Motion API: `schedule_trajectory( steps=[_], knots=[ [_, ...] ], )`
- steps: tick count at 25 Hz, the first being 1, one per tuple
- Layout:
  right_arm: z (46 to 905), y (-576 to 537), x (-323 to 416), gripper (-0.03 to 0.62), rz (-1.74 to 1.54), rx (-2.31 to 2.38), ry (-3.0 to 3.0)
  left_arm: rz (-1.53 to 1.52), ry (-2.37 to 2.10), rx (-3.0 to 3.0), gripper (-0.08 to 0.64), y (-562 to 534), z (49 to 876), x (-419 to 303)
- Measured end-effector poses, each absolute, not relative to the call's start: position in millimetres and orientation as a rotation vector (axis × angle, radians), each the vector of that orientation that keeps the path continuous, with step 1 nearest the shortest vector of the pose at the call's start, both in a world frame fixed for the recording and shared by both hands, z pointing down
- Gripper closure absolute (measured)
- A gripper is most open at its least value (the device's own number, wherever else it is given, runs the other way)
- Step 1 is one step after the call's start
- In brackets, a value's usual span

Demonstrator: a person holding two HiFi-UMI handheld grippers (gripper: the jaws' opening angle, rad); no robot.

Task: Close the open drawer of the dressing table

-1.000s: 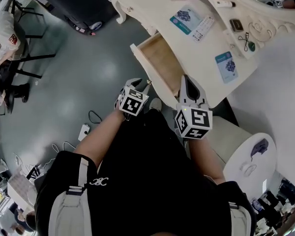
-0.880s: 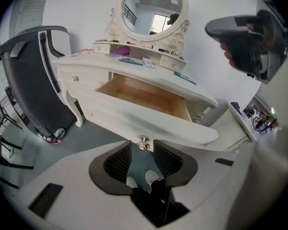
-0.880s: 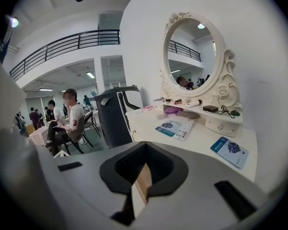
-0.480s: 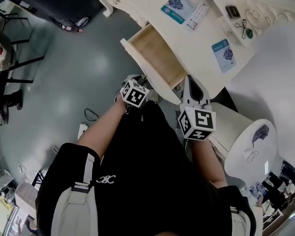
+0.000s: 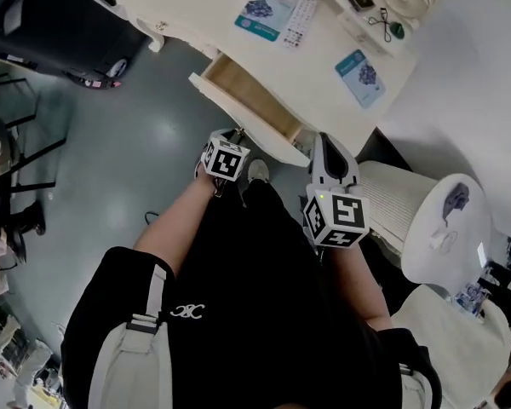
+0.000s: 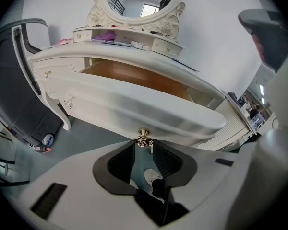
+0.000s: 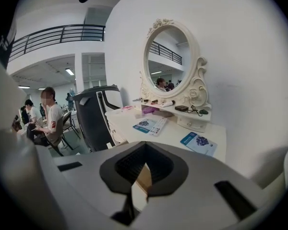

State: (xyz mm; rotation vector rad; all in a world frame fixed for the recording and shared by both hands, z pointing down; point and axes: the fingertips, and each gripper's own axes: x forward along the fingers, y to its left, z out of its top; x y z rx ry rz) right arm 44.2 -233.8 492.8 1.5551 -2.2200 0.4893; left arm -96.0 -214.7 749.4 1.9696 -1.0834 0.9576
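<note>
**Head view, then each gripper view: drawer open, left tongs at its knob**

Head view: I look down on the cream dressing table [image 5: 319,62]. Its drawer [image 5: 243,92] is pulled out over the grey floor [image 5: 145,135], and the bare wood bottom shows. My left gripper [image 5: 236,136] sits at the drawer's front edge. My right gripper [image 5: 327,143] hangs just off the table's front edge, beside the drawer's right corner, and touches nothing that I can see. Two blue booklets [image 5: 262,15] lie on the table top.

Left gripper view: the jaws stand a little apart, with only a narrow gap. The small brass knob [image 6: 144,139], at the middle of the drawer's white front, sits right at the mouth of the tips. I cannot tell whether the pads touch it. An oval mirror [image 6: 134,1] rises over the back of the table. A dark chair [image 6: 19,80] stands at the table's left end.

Right gripper view: the jaw tips meet and nothing is clamped between them. A slit lower down shows a sliver of the drawer's wood. Beyond the table, well off to its left, a person [image 7: 50,114] sits at a chair. A balcony railing [image 7: 57,35] runs high above.
</note>
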Motion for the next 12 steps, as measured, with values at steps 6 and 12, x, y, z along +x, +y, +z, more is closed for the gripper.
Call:
schedule_trajectory(
  steps=[6,12],
  knots=[
    [495,-218,80,0.581,0.552,1.696,-2.126,0.969,-1.068,1.996,0.439,-244,750,-81],
    [497,-202,110,0.581,0.593,1.818,-2.031,0.96,-1.075,2.064,0.439,-281,752,-64]
  ],
)
